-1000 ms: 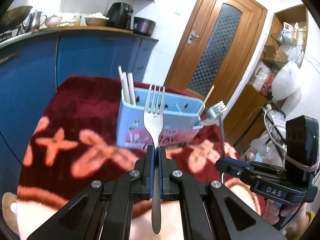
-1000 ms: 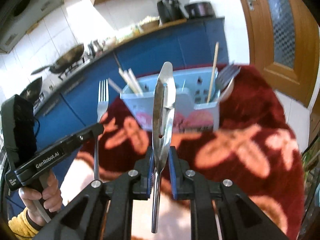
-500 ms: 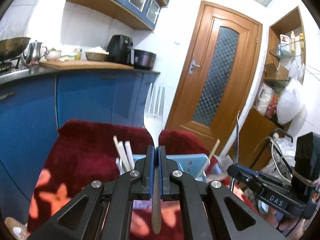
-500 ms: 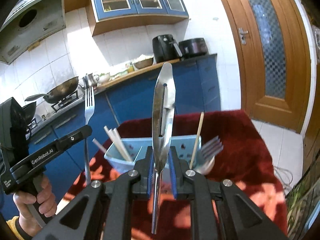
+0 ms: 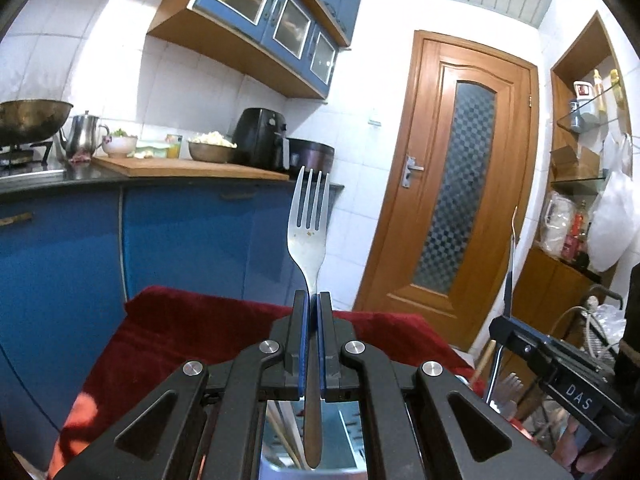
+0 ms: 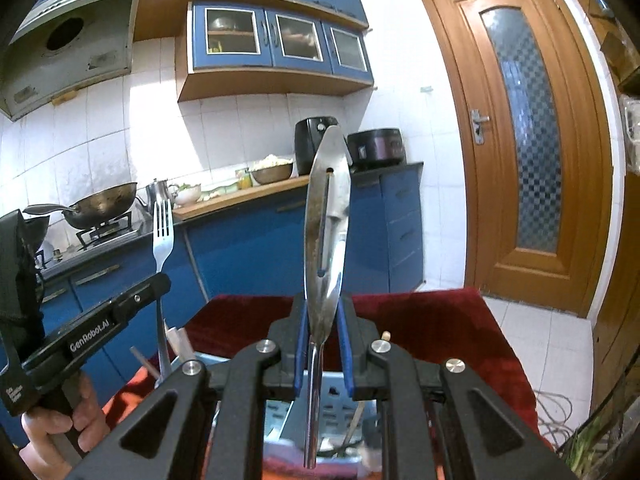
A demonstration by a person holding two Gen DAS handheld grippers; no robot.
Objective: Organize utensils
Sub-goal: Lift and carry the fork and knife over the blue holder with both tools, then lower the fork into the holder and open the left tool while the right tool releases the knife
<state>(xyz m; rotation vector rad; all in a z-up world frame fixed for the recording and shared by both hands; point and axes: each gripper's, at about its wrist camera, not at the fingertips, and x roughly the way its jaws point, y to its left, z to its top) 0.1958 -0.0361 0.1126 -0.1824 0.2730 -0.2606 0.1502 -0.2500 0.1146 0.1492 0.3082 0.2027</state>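
Observation:
My left gripper [image 5: 313,300] is shut on a steel fork [image 5: 310,220], held by its neck with the tines up. In the right wrist view that left gripper [image 6: 162,284] and its fork [image 6: 163,232] stand at the left. My right gripper [image 6: 322,304] is shut on a steel peeler [image 6: 326,216] with a slotted blade, blade up. From the left wrist view, the right gripper [image 5: 500,328] shows the peeler [image 5: 512,260] edge on. Both hover over a light blue utensil holder [image 6: 332,400], mostly hidden under the gripper frames. It holds chopsticks [image 6: 180,340] and another fork [image 5: 506,390].
The holder stands on a table with a red flowered cloth [image 5: 180,328]. Behind are blue kitchen cabinets [image 5: 180,232], a counter with a black air fryer [image 5: 260,140] and a wok [image 6: 104,208]. A wooden door [image 5: 452,200] and crowded shelves [image 5: 580,160] are at the right. A hand [image 6: 52,440] grips the left gripper.
Both grippers have risen and tipped upward, so the holder slid from mid-view to the bottom edge and wall cupboards came into view. Fork and peeler stay gripped.

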